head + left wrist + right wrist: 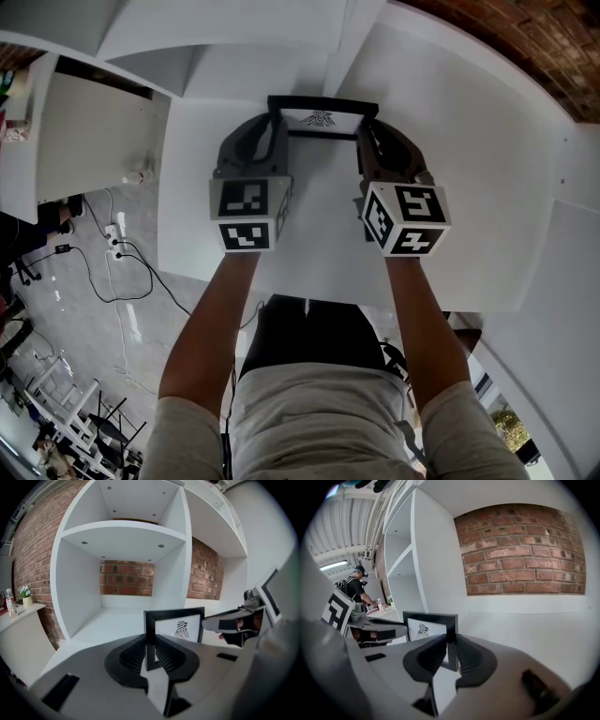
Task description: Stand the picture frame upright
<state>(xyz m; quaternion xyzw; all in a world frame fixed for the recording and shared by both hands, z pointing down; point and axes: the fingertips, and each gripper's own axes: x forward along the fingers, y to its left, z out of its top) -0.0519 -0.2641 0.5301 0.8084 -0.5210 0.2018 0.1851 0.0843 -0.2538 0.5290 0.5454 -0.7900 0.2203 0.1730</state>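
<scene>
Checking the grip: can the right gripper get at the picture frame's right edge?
Yes, it seems: the right gripper is shut on the picture frame at that edge, nothing between.

The left arm point(208, 323) and right arm point(424, 323) are stretching forward in parallel, with the left gripper point(275, 127) and right gripper point(367, 129) each clamping one side of the picture frame point(323, 105).

A black rectangular picture frame point(151, 620) holds a white sheet point(165, 626) printed with a small black emblem point(182, 629). The left gripper point(151, 640) and right gripper point(451, 641) are grey with black ribbed pads point(132, 656); each carries a white cube point(249, 214) with black square markers. The boxy shelf unit point(123, 537) is white; the far brick wall point(520, 550) is mottled red-brown.
</scene>
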